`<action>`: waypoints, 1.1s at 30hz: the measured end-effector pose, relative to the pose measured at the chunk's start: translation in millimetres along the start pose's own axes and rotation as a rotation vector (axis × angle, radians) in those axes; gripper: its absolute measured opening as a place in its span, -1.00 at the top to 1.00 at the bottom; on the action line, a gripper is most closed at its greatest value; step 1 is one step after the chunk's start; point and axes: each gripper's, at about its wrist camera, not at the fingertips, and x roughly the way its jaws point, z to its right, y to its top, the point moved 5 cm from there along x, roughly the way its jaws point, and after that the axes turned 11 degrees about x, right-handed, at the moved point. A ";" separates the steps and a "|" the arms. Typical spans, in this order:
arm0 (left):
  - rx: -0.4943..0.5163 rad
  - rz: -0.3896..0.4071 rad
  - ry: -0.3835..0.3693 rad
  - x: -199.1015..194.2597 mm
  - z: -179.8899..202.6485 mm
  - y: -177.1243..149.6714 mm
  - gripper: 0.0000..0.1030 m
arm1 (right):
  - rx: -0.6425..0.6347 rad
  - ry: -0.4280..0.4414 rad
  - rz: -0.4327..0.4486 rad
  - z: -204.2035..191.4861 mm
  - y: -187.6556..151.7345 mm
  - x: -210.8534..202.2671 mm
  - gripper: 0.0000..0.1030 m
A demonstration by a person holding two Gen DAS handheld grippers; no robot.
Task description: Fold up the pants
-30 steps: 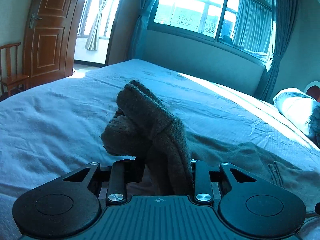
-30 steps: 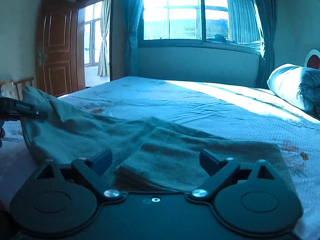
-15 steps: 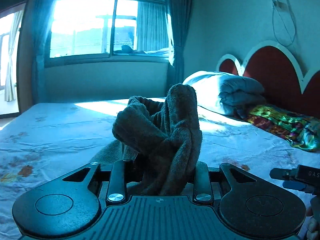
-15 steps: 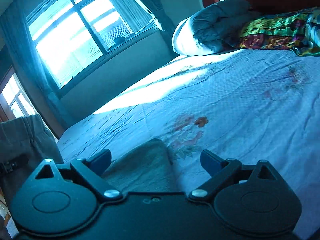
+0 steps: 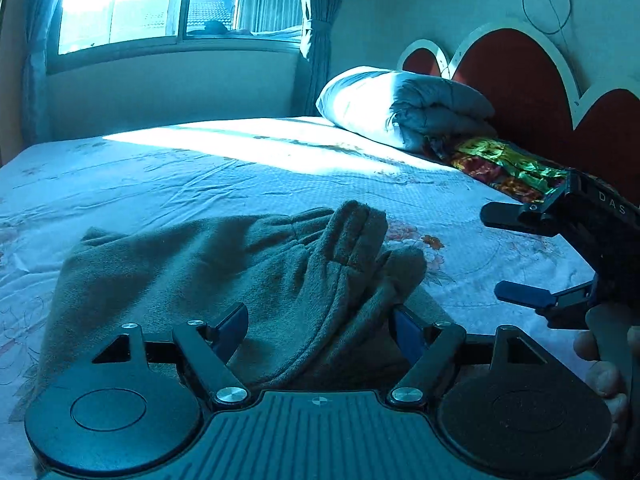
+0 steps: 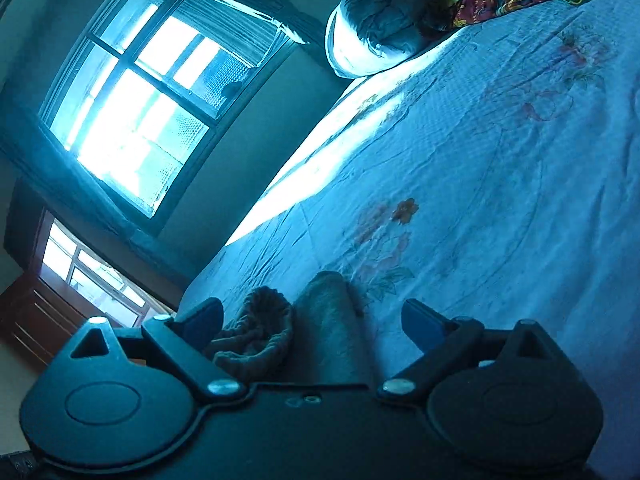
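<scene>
Soft fleece pants (image 5: 208,276) slump on the bed (image 5: 200,168); grip folded edges.
Left gripper (image 5: 320,330) opening around the bunched cloth; right gripper (image 6: 312,326) released.

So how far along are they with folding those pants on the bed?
Well along, it seems. The pants already lie doubled over on the bed. The left gripper is opening, its jaws apart around the bunched end it carried over. The right gripper hovers open beside them. Probably left: flattening that raised end, perhaps another fold.
</scene>
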 end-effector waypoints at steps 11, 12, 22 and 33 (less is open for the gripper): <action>-0.060 0.001 0.086 -18.4 -36.4 -7.7 -0.49 | -0.024 -0.011 -0.042 -17.2 -14.8 0.8 -0.77; -0.068 -0.003 0.096 -21.4 -42.2 -11.0 -0.49 | -0.031 -0.002 -0.051 -20.4 -17.9 2.2 -0.77; -0.169 -0.023 0.201 -52.1 -100.3 -49.8 -0.49 | -0.062 -0.061 -0.143 -38.9 -40.9 32.4 -0.76; -0.301 -0.031 0.294 -65.4 -163.7 -82.6 -0.49 | -0.088 -0.129 -0.290 -50.1 -41.2 74.6 0.57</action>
